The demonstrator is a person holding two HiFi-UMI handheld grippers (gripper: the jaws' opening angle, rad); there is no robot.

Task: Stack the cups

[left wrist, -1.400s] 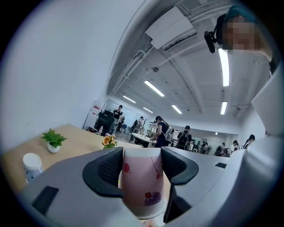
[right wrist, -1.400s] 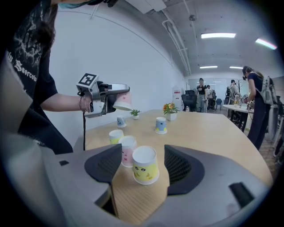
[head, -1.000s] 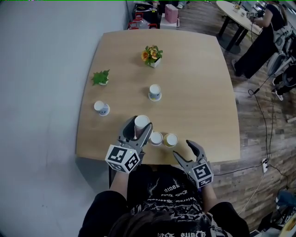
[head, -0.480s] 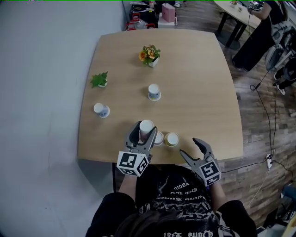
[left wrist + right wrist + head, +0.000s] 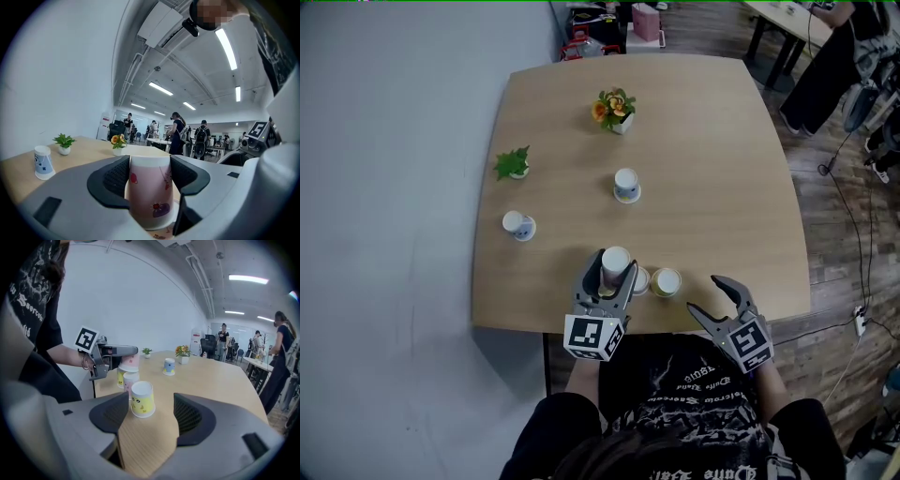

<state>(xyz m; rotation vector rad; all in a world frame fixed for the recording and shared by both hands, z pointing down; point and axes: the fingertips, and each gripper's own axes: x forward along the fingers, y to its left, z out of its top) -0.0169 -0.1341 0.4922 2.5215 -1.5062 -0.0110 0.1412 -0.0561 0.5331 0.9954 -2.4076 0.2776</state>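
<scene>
My left gripper is shut on an upside-down pink paper cup near the table's front edge. In the left gripper view the pink cup fills the gap between the pads, and the top of another cup shows just under its rim. The right gripper view shows that lower one as a yellow cup beneath the held cup. A second pink cup and a yellow cup stand upside down to the right. My right gripper is open, with the yellow cup just ahead of its jaws.
Two blue-printed cups stand upside down further back on the wooden table. A small green plant and a flower pot sit beyond them. The table's front edge runs just under both grippers. A person stands at the far right.
My left gripper has come down a little with the pink cup and sits closer to the cups beside it. The right gripper has stayed almost where it was.
</scene>
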